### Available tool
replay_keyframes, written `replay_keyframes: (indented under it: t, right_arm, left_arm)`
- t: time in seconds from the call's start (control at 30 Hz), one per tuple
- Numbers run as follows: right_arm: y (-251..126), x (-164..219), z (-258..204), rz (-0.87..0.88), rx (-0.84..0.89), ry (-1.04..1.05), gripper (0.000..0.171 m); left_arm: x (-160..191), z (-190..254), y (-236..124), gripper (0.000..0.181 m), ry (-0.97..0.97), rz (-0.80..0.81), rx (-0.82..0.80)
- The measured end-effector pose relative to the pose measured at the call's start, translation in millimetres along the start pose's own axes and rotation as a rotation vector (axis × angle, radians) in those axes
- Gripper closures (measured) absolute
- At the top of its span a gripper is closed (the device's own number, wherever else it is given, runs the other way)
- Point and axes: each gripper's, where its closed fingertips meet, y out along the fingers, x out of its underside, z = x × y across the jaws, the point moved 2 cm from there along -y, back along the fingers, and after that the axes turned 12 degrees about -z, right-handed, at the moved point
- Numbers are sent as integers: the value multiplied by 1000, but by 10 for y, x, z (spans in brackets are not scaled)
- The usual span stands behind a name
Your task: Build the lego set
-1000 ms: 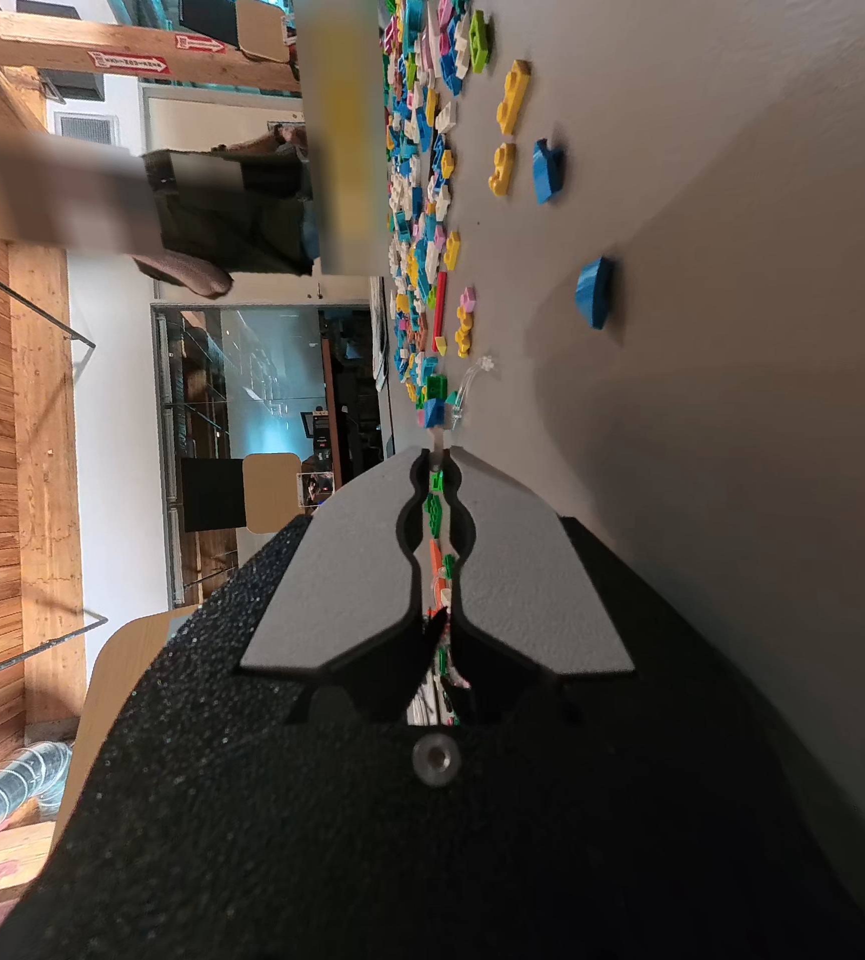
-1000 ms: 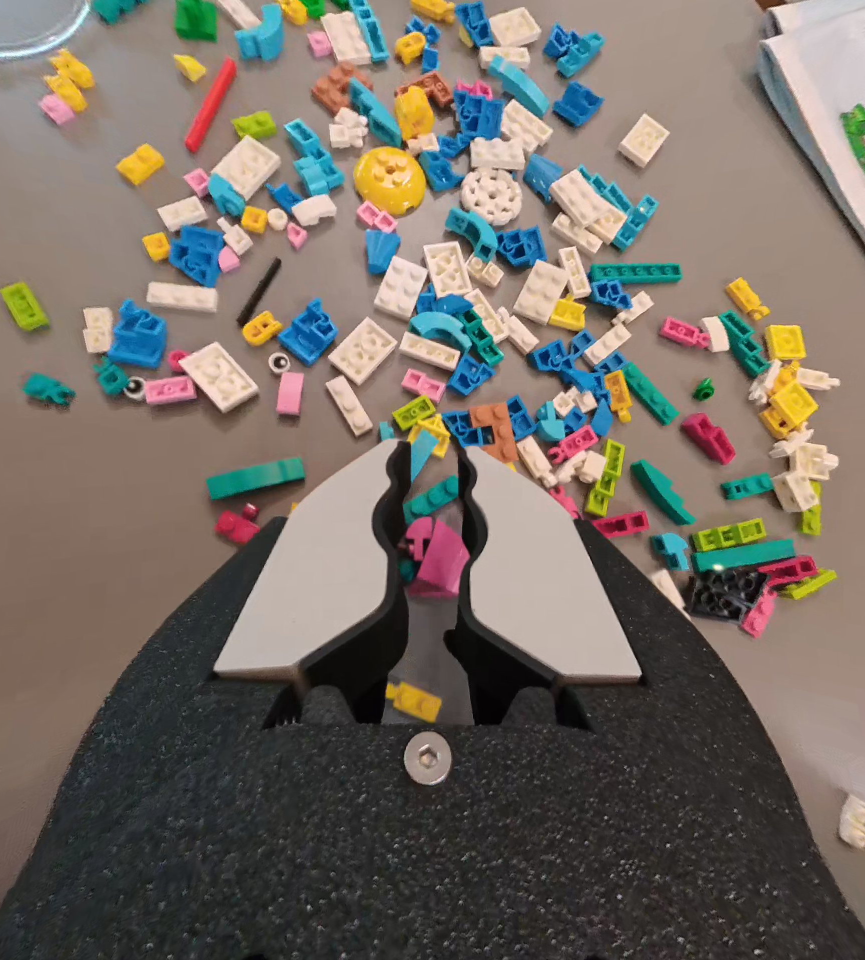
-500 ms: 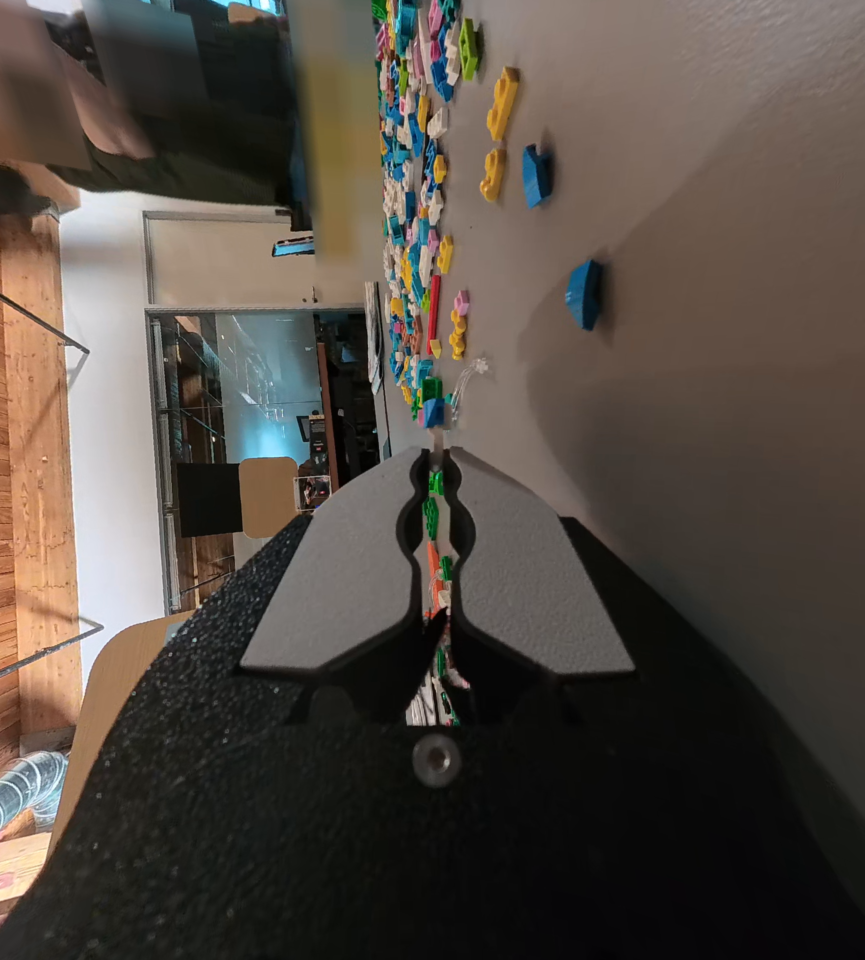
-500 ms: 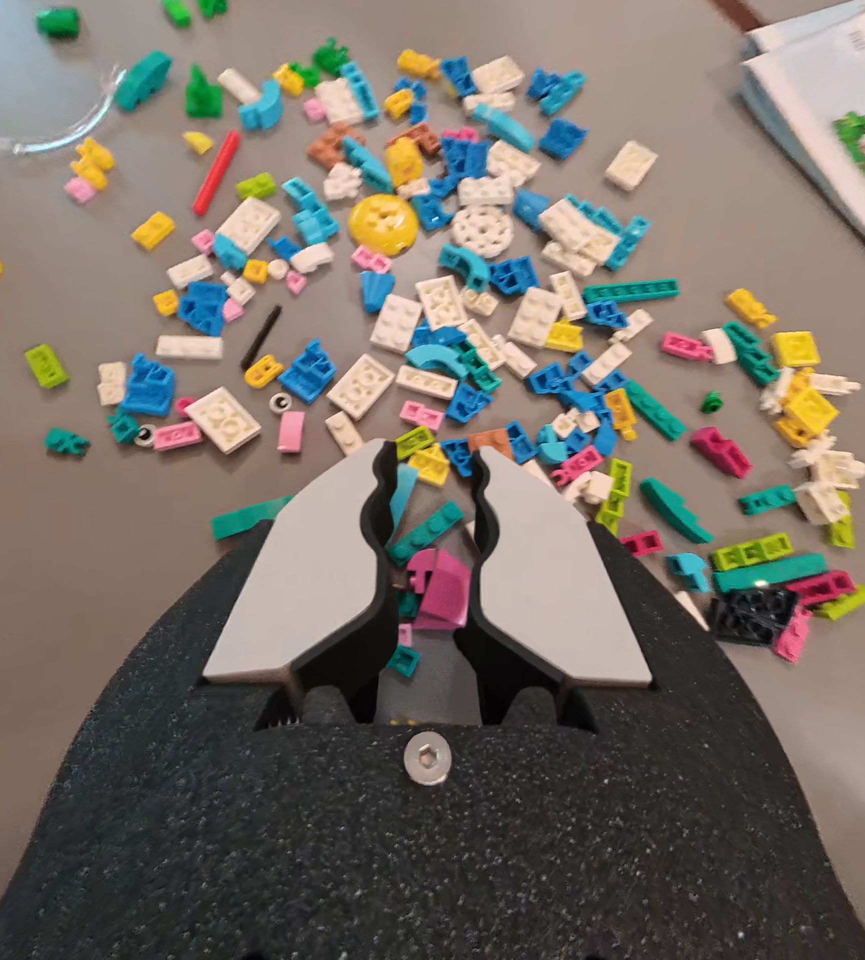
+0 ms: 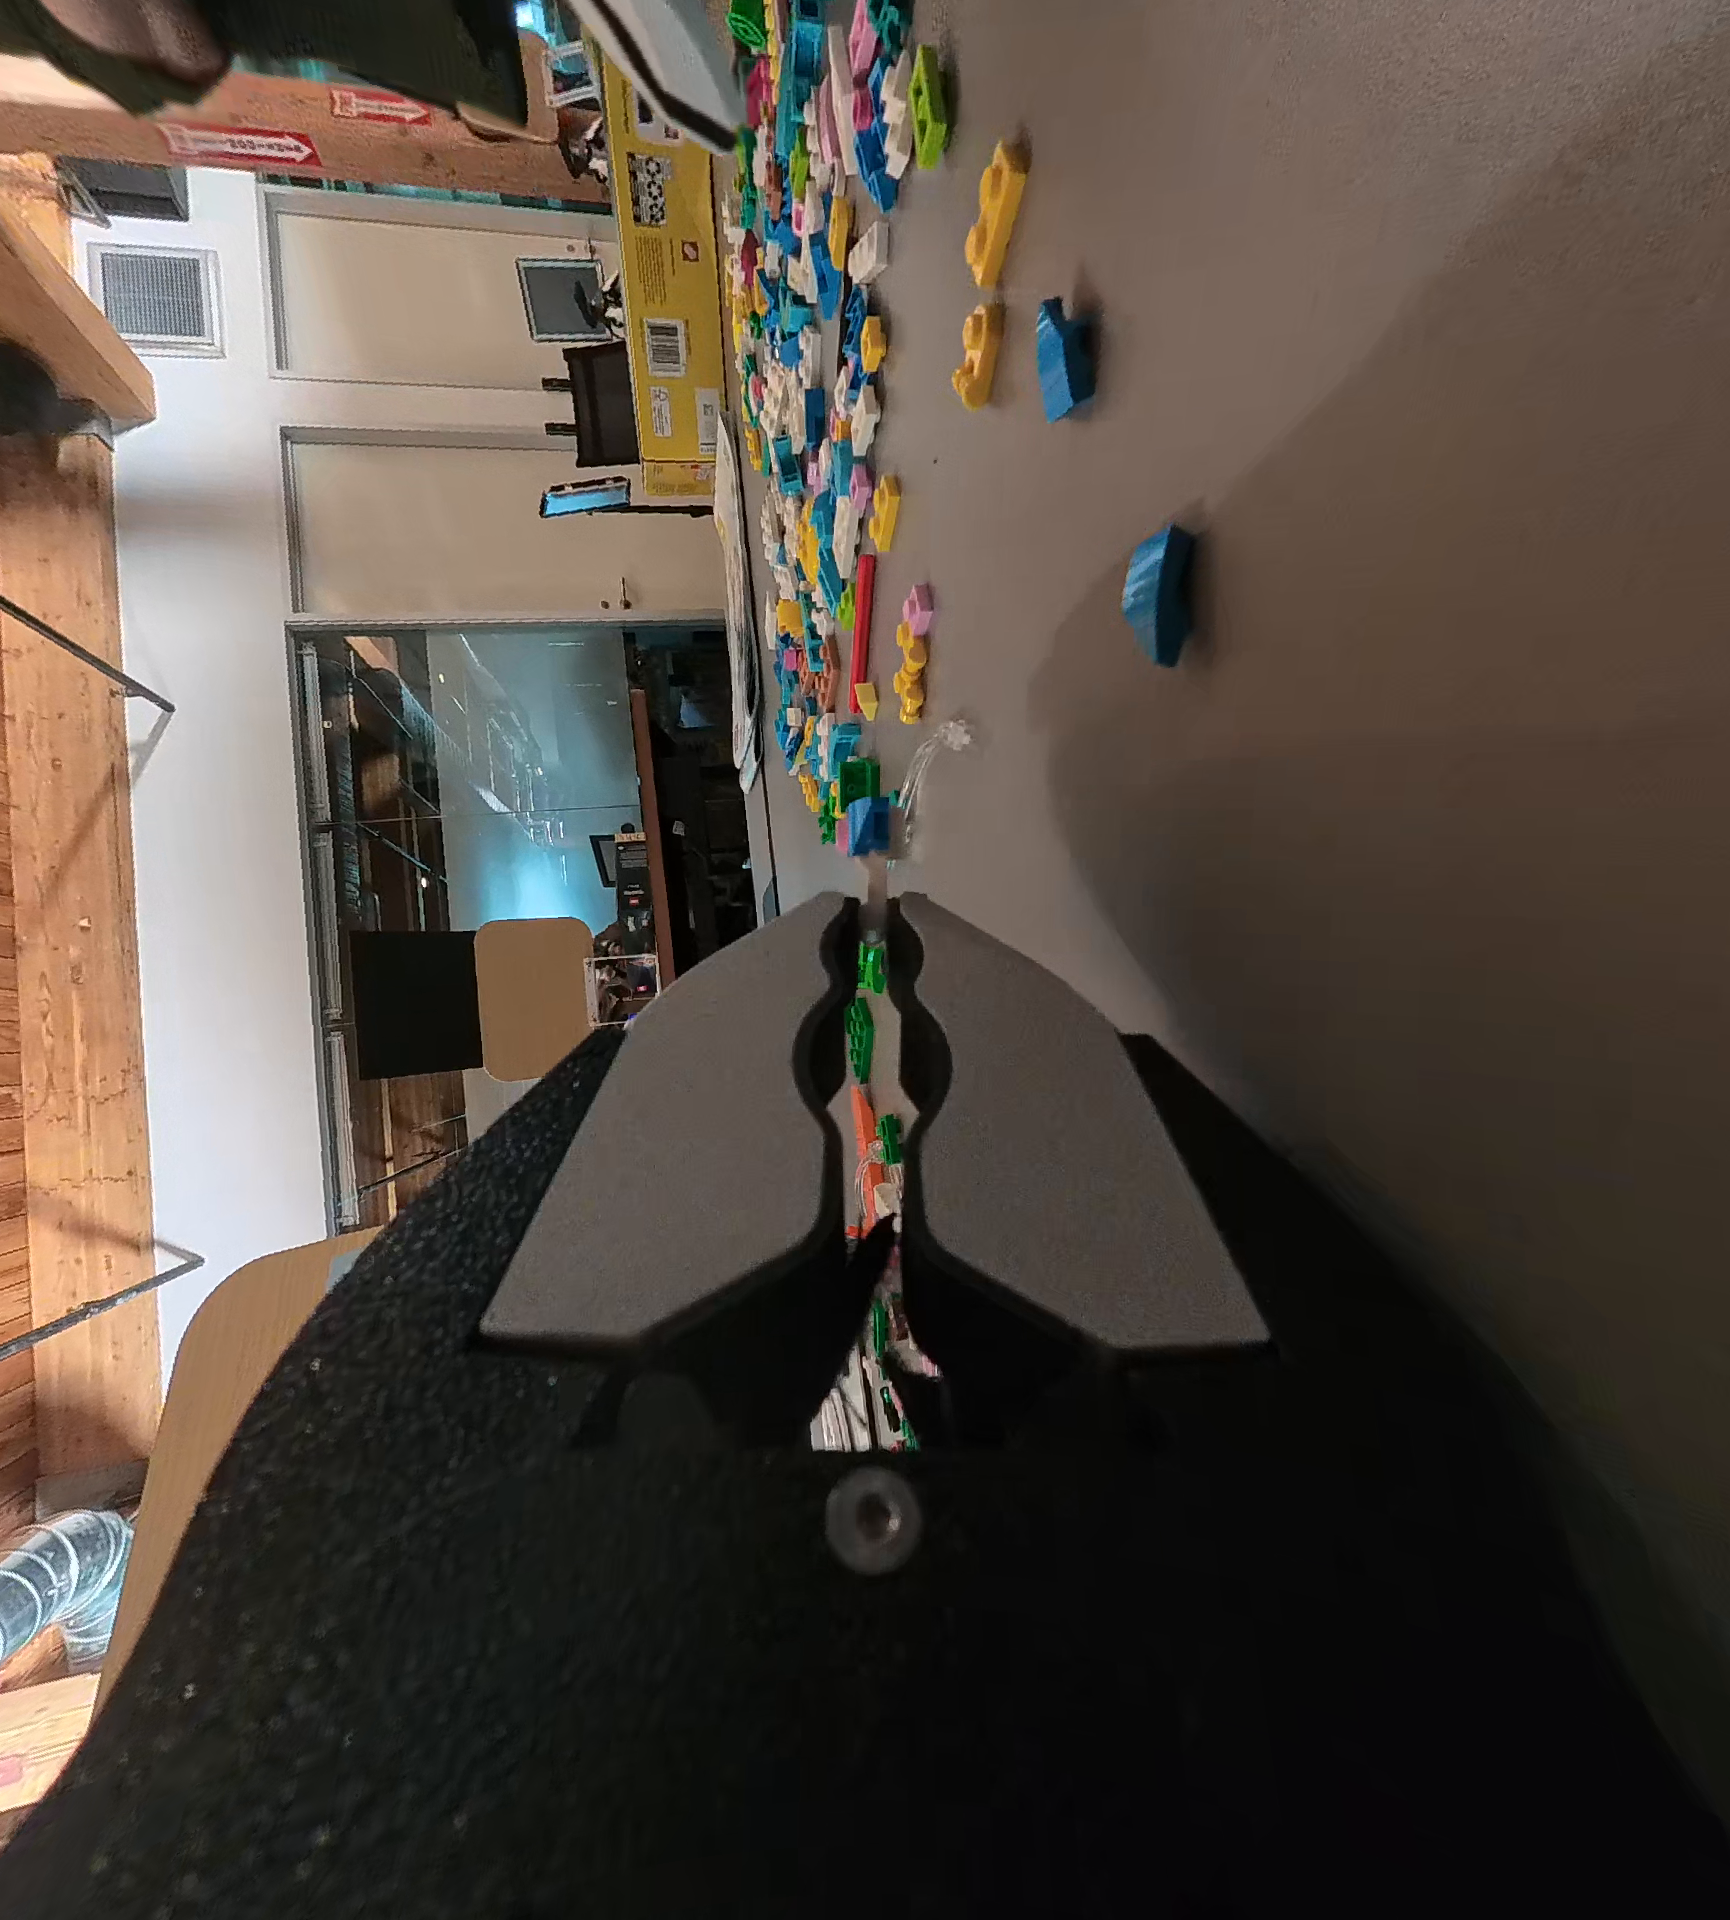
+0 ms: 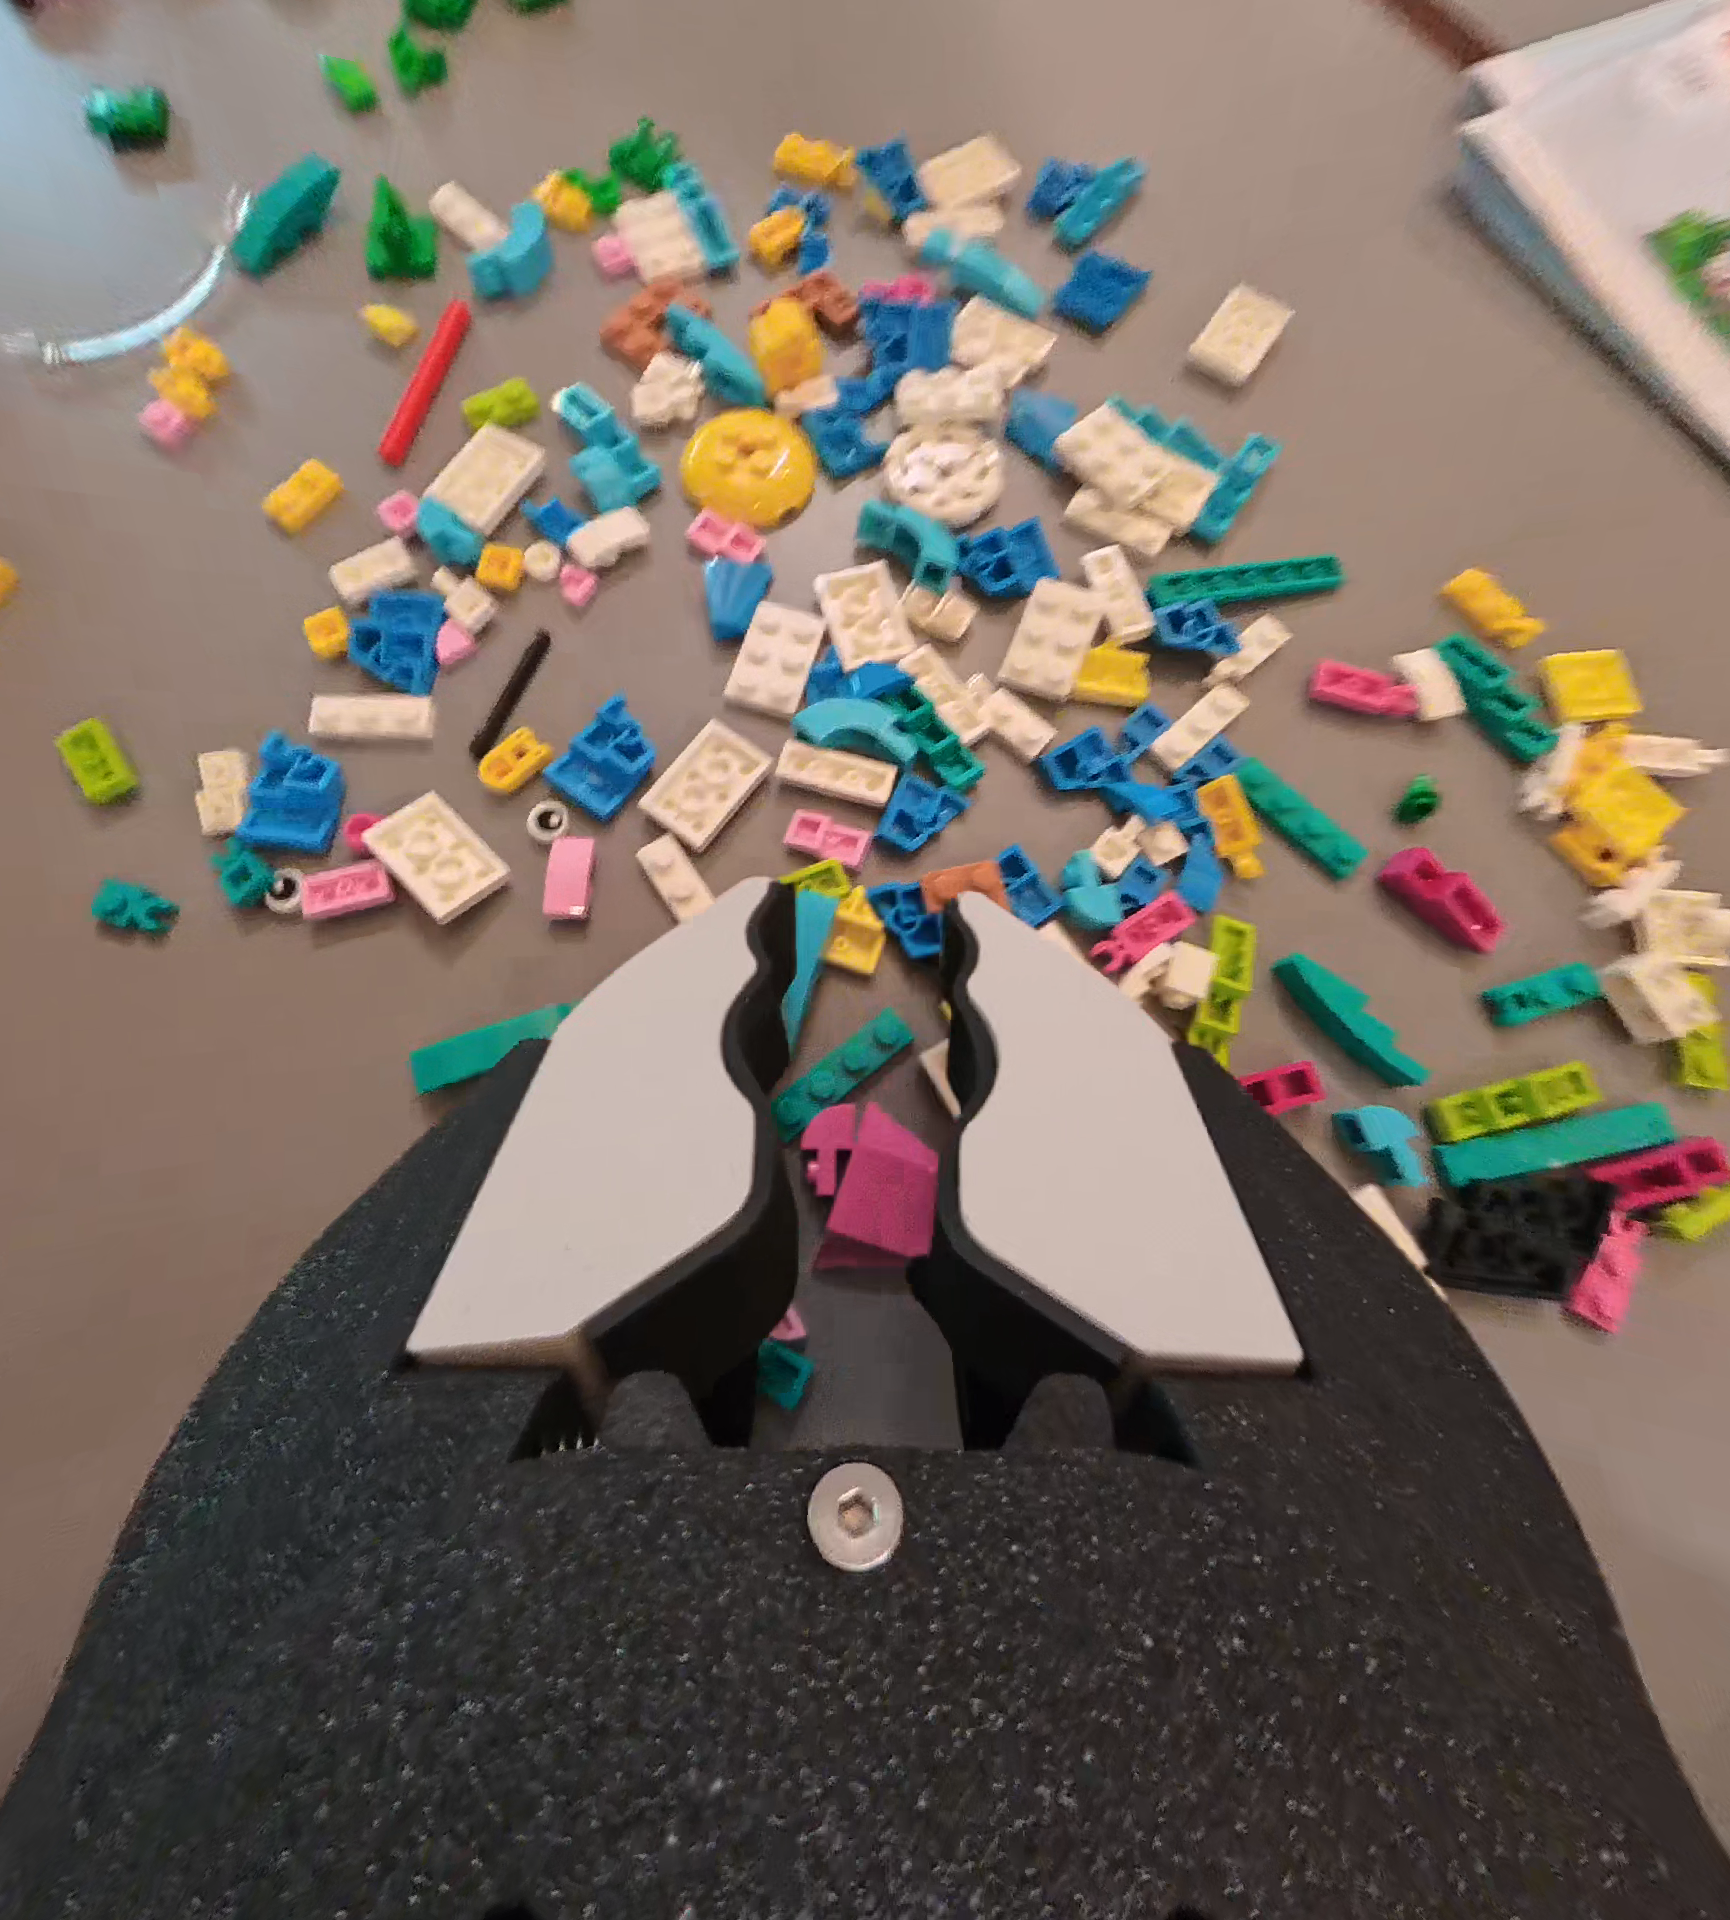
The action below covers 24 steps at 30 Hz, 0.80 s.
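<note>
My right gripper [image 6: 866, 904] hangs over a heap of loose lego pieces [image 6: 944, 644] on the grey table [image 6: 61, 1143]. Its jaws are a little apart and grip a magenta sloped piece [image 6: 882, 1184] deep between them. A teal plate [image 6: 840, 1070] lies on the table below the gap. My left gripper [image 5: 874, 904] is rolled on its side next to the table [image 5: 1463, 727]. Its jaws are nearly closed on a thin green and orange lego build [image 5: 863, 1029] that shows through the gap. The loose heap [image 5: 819, 312] lies beyond it.
An instruction booklet [image 6: 1671, 260] lies at the far right and a clear curved piece [image 6: 144, 312] at the far left. A black plate [image 6: 1510, 1236] lies to the right. In the left wrist view are two blue pieces [image 5: 1162, 608], a yellow box [image 5: 669, 312] and the other gripper [image 5: 653, 62].
My right gripper has risen and drawn back from the heap with the magenta piece, so more of the table shows. My left gripper has barely moved. The other gripper has come into its view at the top.
</note>
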Motion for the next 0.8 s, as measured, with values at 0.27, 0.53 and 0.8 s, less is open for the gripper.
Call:
replay_keyframes:
  t: [0.27,0.53,0.8]
  right_arm:
    - [14,38,81,-59,9,117,137]
    - [106,36,126,-70,15,126,128]
    - [108,105,-24,-129,-87,77,141]
  left_arm:
    - [-1,4,5,177,1,-2,3]
    - [-5,-7,9,177,9,-8,-6]
    - [6,4,21,177,11,-18,-2]
